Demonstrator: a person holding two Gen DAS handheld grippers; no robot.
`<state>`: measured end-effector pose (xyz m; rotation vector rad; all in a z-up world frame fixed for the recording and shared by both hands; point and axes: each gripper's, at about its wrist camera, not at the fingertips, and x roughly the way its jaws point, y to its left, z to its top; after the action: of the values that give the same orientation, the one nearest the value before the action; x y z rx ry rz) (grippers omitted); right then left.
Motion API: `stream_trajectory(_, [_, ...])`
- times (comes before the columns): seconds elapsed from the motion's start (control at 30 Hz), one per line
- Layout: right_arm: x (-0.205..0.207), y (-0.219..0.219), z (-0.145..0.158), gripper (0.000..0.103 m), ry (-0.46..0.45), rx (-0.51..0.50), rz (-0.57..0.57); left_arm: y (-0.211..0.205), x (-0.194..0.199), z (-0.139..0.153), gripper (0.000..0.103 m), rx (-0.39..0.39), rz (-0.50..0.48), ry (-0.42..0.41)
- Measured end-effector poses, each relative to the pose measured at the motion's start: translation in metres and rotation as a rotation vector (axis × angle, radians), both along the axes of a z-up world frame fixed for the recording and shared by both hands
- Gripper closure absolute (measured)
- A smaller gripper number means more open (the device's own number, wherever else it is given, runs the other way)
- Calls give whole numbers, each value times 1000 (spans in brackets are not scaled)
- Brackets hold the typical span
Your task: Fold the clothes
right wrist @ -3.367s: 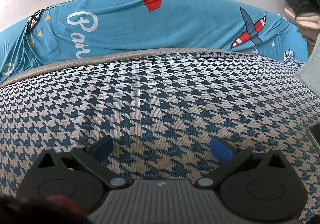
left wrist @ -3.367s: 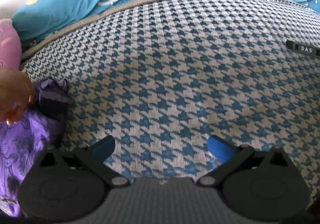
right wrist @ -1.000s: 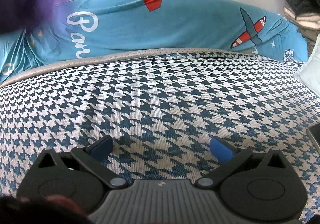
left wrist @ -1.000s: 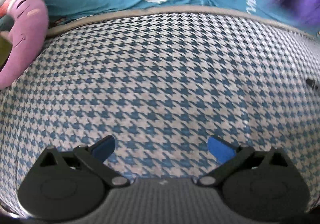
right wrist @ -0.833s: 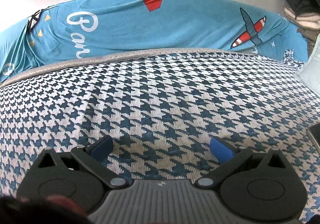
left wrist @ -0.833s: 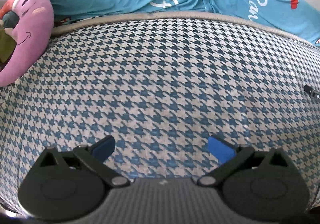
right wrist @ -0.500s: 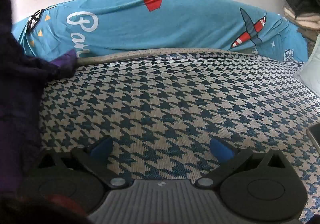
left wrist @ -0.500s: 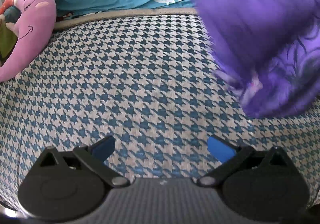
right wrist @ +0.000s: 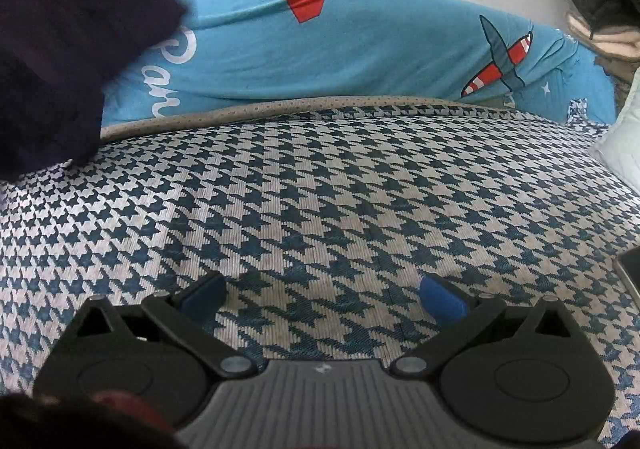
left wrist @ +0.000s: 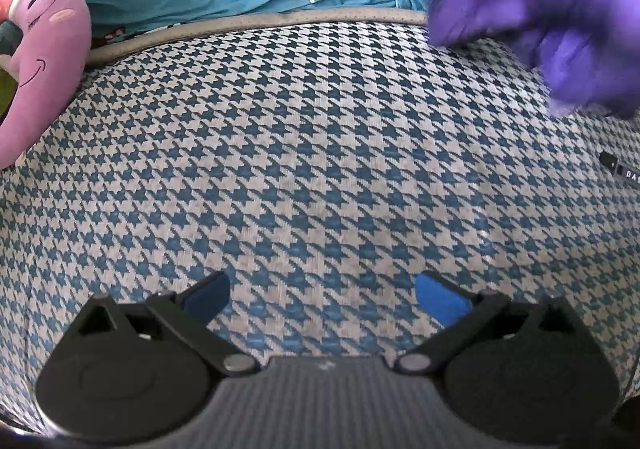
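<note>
Houndstooth mat point(left wrist: 320, 153) spans my view; left gripper point(left wrist: 322, 295) and right gripper point(right wrist: 322, 295) hover low, jaws spread, holding nothing. Farther off, a blurred purple garment point(left wrist: 552, 9) hangs between them, before the blue bedsheet point(right wrist: 360, 57).

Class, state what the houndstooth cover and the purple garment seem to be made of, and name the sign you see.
Houndstooth cover: looks like woven textile, matte, since ribbed thread lines show across the pattern. Purple garment: soft cloth, probably thin; it bunches and hangs, but blur hides its weave.
</note>
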<state>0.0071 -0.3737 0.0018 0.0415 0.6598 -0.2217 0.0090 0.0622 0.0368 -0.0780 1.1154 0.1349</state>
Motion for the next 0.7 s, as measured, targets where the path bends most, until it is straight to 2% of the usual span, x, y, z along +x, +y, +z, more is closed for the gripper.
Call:
stream_trajectory(0.17, [-1,1,0,0,0,0,0,7,-12,3,0,10,-66,1])
stream_trajectory(0.43, [-1,2,1,0,0,1,0,-1,-5,4,0,19,-50,2])
stream_trajectory(0.7, [-1,2,1,0,2,-1,1,-2,-18,9,0,11,-143,-29])
